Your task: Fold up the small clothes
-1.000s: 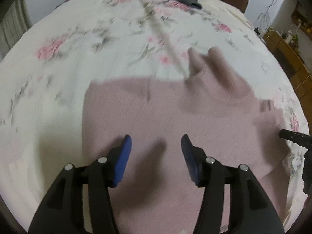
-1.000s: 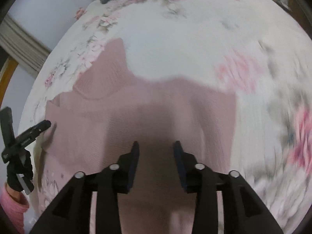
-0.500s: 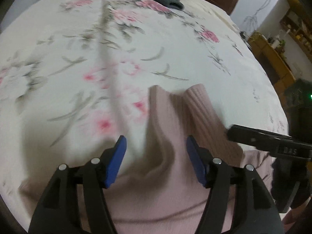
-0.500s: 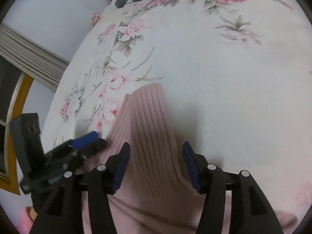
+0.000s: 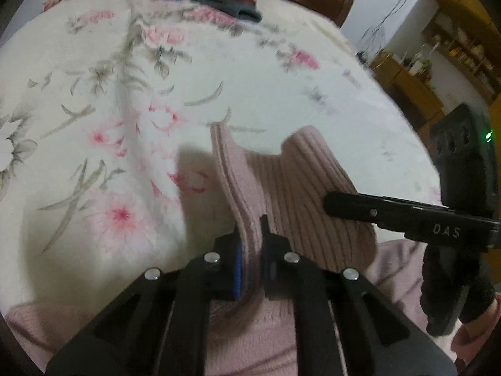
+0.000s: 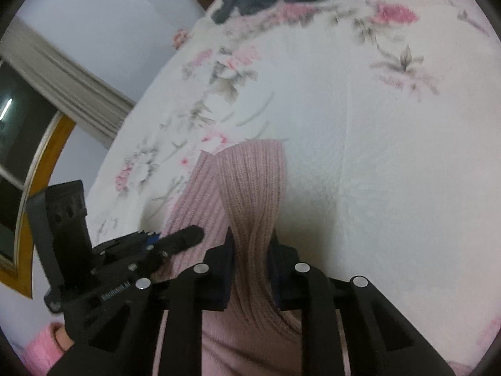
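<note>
Clamping shut since earlier, both grippers' jaws pinch the sweater (image 5: 300, 185).

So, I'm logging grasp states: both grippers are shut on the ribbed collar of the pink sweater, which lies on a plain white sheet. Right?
Nearly. Both the left gripper and the right gripper are shut on the ribbed collar of the pink sweater, but the sheet is not plain: both wrist views show it printed with pink flowers and grey-green leaves.
</note>
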`<state>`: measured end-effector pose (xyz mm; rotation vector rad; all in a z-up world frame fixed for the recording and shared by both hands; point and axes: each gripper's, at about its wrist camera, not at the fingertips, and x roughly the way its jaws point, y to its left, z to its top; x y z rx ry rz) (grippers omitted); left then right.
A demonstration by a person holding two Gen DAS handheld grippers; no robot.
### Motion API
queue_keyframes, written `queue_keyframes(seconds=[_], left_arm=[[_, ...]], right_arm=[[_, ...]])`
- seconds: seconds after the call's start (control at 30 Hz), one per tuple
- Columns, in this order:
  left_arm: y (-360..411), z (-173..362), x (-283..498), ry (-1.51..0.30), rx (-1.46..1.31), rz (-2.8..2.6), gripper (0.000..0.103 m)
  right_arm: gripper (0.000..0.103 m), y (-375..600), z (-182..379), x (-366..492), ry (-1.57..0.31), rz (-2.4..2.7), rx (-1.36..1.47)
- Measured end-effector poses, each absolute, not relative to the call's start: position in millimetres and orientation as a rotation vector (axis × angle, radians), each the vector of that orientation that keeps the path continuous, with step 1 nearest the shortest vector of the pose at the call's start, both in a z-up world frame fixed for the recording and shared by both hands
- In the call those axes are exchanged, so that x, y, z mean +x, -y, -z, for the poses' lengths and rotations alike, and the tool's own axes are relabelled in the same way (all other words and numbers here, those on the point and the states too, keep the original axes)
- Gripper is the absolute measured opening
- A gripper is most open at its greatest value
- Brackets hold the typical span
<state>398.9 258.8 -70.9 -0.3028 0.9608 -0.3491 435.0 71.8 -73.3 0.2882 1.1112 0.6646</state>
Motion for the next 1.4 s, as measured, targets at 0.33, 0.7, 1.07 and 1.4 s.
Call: queue_keyframes(seconds=[0.33,0.7,1.07,1.4], left_arm=[[-263,48,318,-0.888,-0.276,0.483,0.009],[-286,68,231,-1.01,-0.273,0.553,0.023],[-307,79,266,-1.07,-0.552,0.435,0.05],[-305,96,304,-1.047,-0.6,0.349,0.01]], right_arm=[[0.019,-57,36,356,-1.032,-0.769,0.176],[0.028,-36,52,255,-1.119,-0.863,0.046],[0.047,-6,67,297,-1.232,-0.725,0.392],[0.011,-28,110,352,-1.277,-0.621,0.452]])
